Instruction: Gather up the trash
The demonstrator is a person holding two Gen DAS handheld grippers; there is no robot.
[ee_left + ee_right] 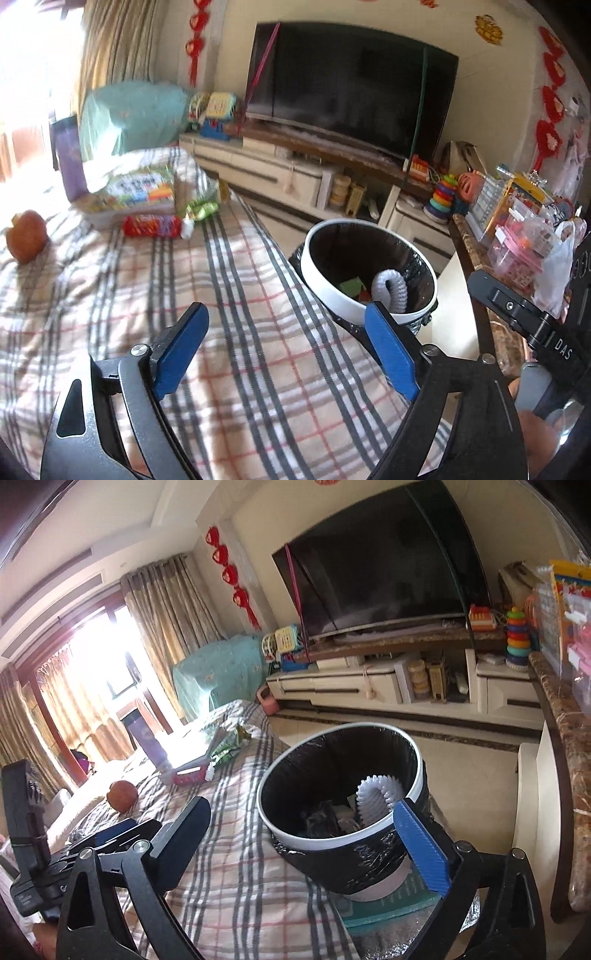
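Observation:
A white trash bin (325, 291) with a black liner stands beside the edge of a plaid-covered surface (229, 280). In it lie a white ribbed curved piece (389, 290) and some scraps. My left gripper (286, 314) hangs open over the plaid cloth with nothing between its blue pads. My right gripper (301, 805) is open too, empty, just in front of the bin (332, 840), its right finger near the rim. Farther back on the cloth lie a red packet (151, 225), a green wrapper (201, 210) and a bitten reddish fruit (26, 236).
A stack of books (140, 192) and a purple bottle (70, 162) stand at the cloth's far end. A marble-topped counter (569, 738) crowded with toys runs along the right. Behind the bin are a TV (351, 85) and a low cabinet (369, 686).

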